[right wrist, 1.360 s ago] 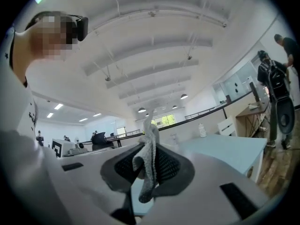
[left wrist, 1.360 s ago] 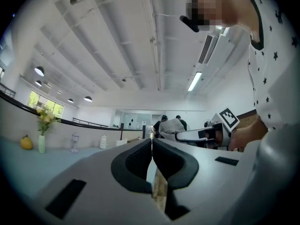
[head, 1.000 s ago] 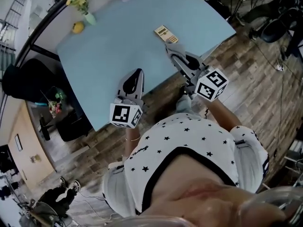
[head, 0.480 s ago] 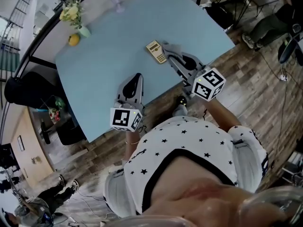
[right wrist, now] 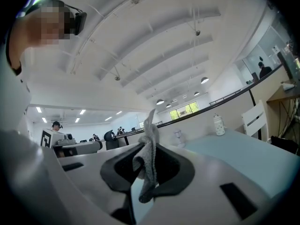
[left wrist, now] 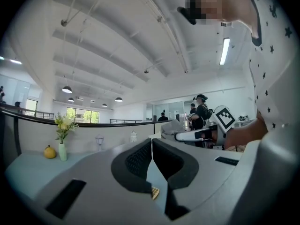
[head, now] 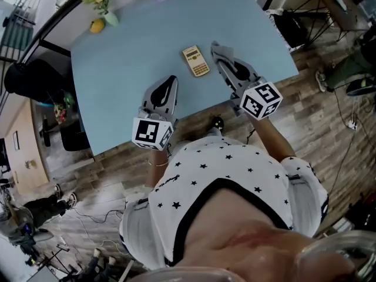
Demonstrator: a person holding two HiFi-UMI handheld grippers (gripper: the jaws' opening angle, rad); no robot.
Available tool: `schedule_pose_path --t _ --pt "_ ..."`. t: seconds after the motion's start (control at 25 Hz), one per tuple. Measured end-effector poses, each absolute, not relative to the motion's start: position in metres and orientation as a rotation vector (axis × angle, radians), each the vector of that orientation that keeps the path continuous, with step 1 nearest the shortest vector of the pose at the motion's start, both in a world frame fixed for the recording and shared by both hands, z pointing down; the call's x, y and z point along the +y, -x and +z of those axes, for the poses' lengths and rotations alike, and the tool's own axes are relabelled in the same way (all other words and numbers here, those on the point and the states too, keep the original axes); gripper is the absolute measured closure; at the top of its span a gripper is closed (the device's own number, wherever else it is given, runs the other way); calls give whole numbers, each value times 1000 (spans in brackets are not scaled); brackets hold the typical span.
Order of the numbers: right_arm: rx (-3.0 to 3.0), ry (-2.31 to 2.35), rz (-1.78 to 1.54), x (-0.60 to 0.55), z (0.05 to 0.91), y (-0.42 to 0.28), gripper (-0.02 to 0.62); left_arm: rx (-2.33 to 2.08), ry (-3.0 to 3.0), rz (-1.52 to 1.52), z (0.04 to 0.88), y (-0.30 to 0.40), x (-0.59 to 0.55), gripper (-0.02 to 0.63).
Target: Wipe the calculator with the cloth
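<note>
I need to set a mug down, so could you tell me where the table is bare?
The table is bare between the vase and the left gripper, and between the right gripper, holding the cloth, and the right edge. Crowded around the calculator.

Only a corner of the calculator [left wrist: 154, 192] shows in the left gripper view; the left claw [left wrist: 151, 144] hides the rest. From the head view, the cloth [right wrist: 149, 161] at the right claw [head: 215, 46] is perhaps too small to tell. The desk [head: 129, 51] runs off the top edge.
</note>
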State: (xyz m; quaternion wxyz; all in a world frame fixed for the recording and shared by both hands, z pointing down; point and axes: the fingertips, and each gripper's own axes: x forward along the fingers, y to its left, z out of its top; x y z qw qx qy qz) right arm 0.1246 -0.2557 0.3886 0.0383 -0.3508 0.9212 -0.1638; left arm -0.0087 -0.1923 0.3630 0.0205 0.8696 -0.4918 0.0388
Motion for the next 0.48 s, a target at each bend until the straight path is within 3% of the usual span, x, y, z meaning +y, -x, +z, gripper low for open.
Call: schedule_pose_path --t 0.48 --pt "2923 1011 -598 -289 428 -91 548 -1680 -2577 148 375 44 -205 577"
